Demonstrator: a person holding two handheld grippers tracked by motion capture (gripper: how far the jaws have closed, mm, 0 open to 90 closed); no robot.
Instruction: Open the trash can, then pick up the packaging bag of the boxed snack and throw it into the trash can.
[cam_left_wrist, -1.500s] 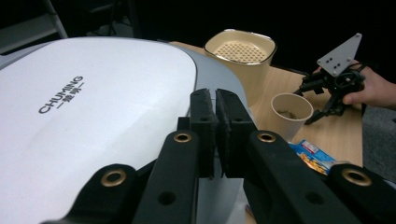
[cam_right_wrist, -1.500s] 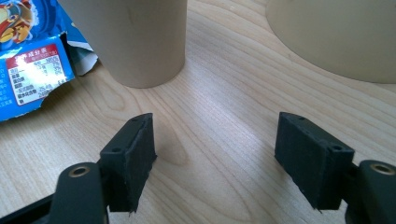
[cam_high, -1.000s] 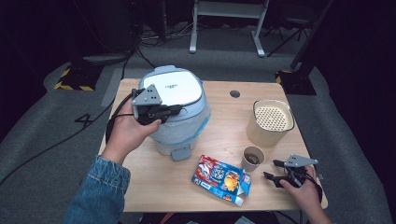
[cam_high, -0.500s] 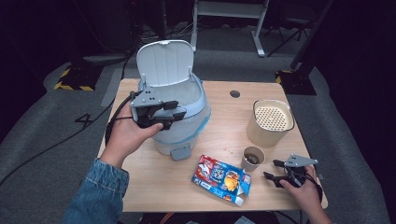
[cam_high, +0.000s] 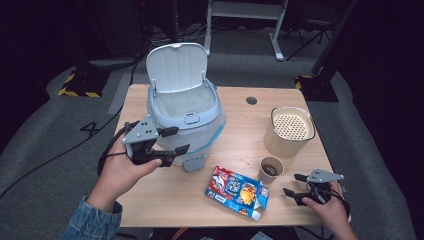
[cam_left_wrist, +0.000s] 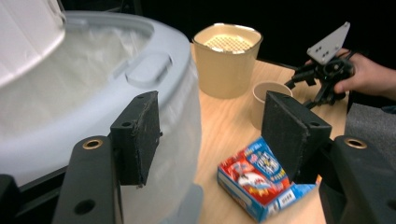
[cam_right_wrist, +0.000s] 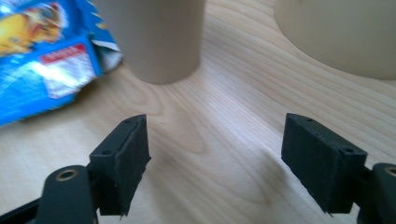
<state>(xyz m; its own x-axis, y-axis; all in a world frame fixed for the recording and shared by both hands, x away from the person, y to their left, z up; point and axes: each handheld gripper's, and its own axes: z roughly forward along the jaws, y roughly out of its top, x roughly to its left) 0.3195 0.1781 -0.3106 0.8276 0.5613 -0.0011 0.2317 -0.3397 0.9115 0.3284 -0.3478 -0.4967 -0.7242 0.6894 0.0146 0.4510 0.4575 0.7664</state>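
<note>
A pale blue bin (cam_high: 202, 136) with a white liner stands at the table's back left, and its lid (cam_high: 176, 67) is raised upright. My left gripper (cam_high: 177, 140) hovers at the bin's front left. Its jaws have just been opening and hold nothing. Between those jaws in the left gripper view (cam_left_wrist: 212, 112), the bin's wall (cam_left_wrist: 93, 93) shows at left and a blue and red carton (cam_left_wrist: 254, 179) at right. My right gripper (cam_high: 292, 184) rests near the front right corner. Its jaws (cam_right_wrist: 217, 135) have just been opening over bare wood.
The torn carton (cam_high: 235, 192) lies flat at the front centre. Right of it stands a paper cup (cam_high: 271, 170), and behind that a beige container (cam_high: 291, 132) with a perforated top. A foot pedal (cam_high: 193, 162) sticks out from the bin's base.
The bin's lid has swung from closed to fully raised. My left gripper left the bin's top, dropped toward the front left and opened. The right hand has stayed put.
</note>
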